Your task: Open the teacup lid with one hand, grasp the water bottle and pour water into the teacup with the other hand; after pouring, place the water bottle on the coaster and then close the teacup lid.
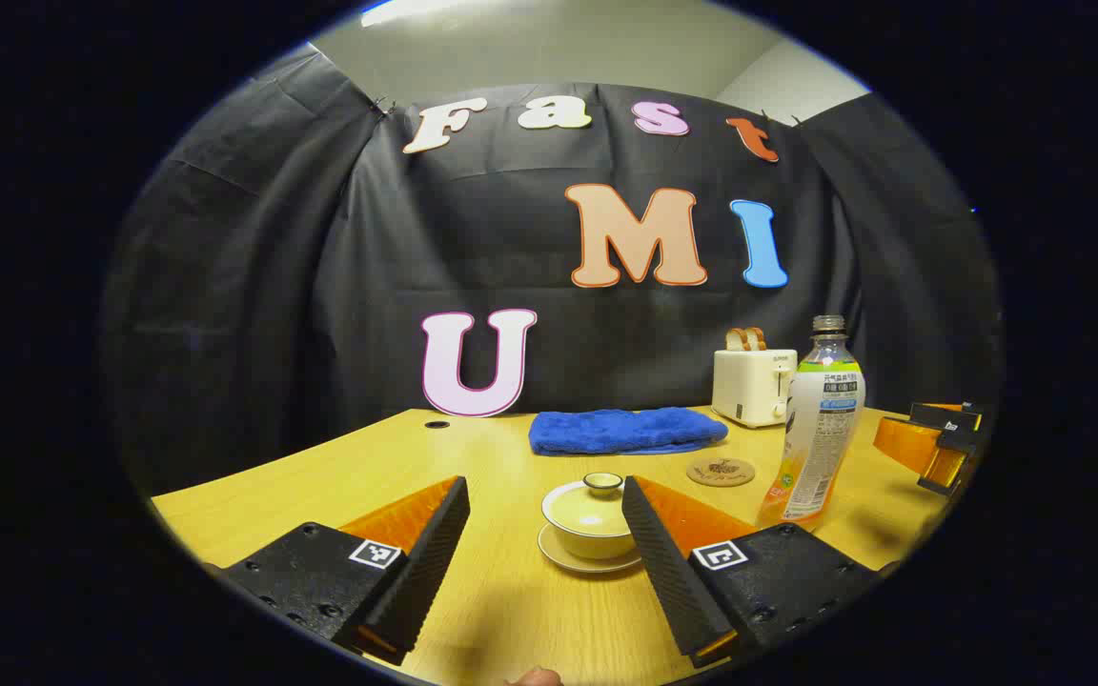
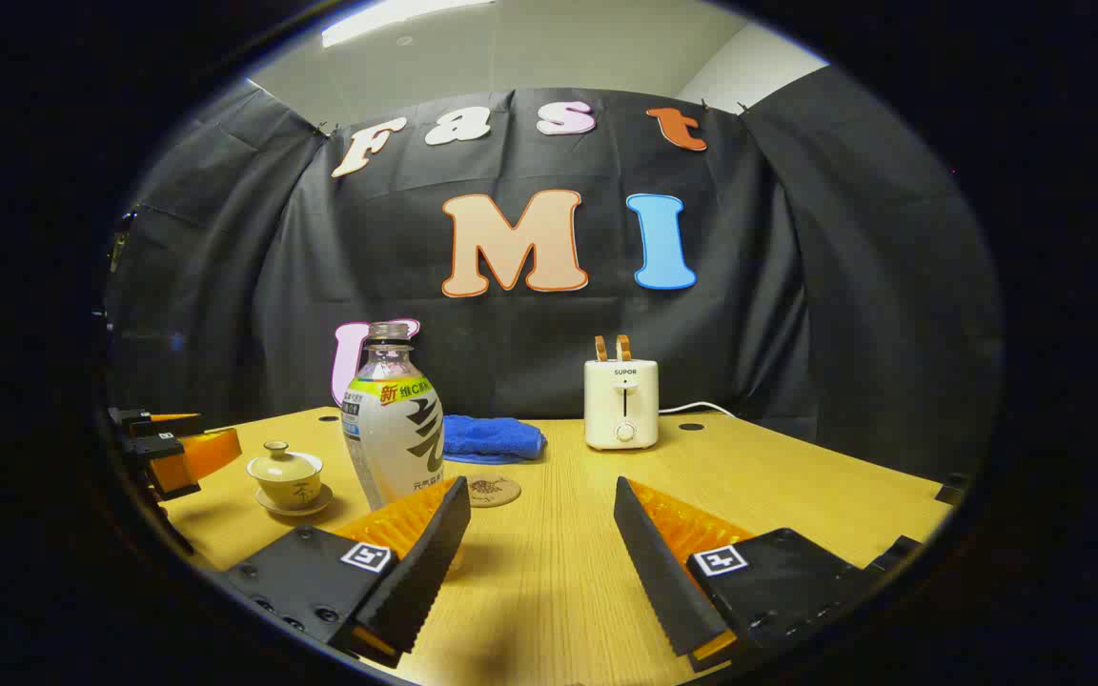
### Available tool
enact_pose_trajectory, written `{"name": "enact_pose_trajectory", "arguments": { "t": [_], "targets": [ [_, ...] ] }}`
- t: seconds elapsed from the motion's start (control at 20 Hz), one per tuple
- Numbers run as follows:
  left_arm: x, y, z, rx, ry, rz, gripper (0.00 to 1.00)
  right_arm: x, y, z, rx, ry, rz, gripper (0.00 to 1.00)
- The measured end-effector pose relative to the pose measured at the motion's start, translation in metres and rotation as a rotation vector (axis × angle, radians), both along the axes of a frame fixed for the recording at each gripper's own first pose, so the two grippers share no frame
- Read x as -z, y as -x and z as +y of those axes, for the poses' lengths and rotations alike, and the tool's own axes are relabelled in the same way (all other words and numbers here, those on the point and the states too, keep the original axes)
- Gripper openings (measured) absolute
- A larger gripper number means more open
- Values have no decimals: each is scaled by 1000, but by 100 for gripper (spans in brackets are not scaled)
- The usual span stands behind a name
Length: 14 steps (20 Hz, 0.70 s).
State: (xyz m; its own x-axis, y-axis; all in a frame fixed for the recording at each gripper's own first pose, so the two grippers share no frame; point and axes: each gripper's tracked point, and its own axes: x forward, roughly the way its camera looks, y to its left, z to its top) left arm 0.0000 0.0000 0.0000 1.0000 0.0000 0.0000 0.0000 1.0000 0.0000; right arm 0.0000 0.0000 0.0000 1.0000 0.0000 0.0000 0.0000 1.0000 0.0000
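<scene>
- The teacup [image 1: 592, 522], lid [image 1: 600, 484] on and saucer [image 1: 587, 562] beneath, was seen on the wooden table [image 1: 320, 476], just ahead of the left gripper [image 1: 545, 534] and framed in the gap between its fingers [image 1: 435, 557].
- The left gripper was held spread wide — nothing was pinched and nothing was touched by it.
- The water bottle [image 1: 821, 429] was found upright and uncapped to the right of the teacup, with the round coaster [image 1: 721, 471] lying between them, a little farther back.
- The right gripper [image 2: 541, 534] was likewise held wide apart and empty over bare table [image 2: 797, 486]; the water bottle [image 2: 395, 424] was seen just beyond its left finger [image 2: 430, 548], not gripped.
- In the right gripper view the coaster [image 2: 492, 492] was placed just right of the bottle's base, and the teacup [image 2: 285, 472] well to its left, near the left gripper [image 2: 168, 448].
- Farther back, a folded blue towel [image 1: 625, 431] and a cream toaster [image 1: 752, 386] — two slices raised — were set near the black cloth wall [image 1: 273, 286].
</scene>
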Motion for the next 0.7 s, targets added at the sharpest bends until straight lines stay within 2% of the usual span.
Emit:
{"name": "enact_pose_trajectory", "arguments": {
  "t": [0.1, 0.15, 0.5, 0.55, 0.6, 0.65, 0.7],
  "targets": [
    [0, 1, -1, -1, 0, -1, 94, 0, 0, -1, 0, -2, 2, 98],
    [0, 0, 0, -1, 0, -1, 95, 0, 0, 0, -1, -1, 1, 94],
    [1, 0, -1, -1, 3, -3, 95, 0, 0, 4, -25, -2, 2, 98],
    [2, 1, -1, -1, 3, -2, 95, 1, 1, 4, -24, -2, 3, 94],
    [1, 0, -1, -1, 3, -1, 95, 1, 0, 4, -24, -2, 2, 98],
    [1, 1, -1, -1, 2, 0, 95, 1, 0, 4, -24, -2, 2, 94],
    [1, 0, 0, -1, 2, -1, 95, 0, 1, 4, -24, -2, 2, 98]
  ]
}}
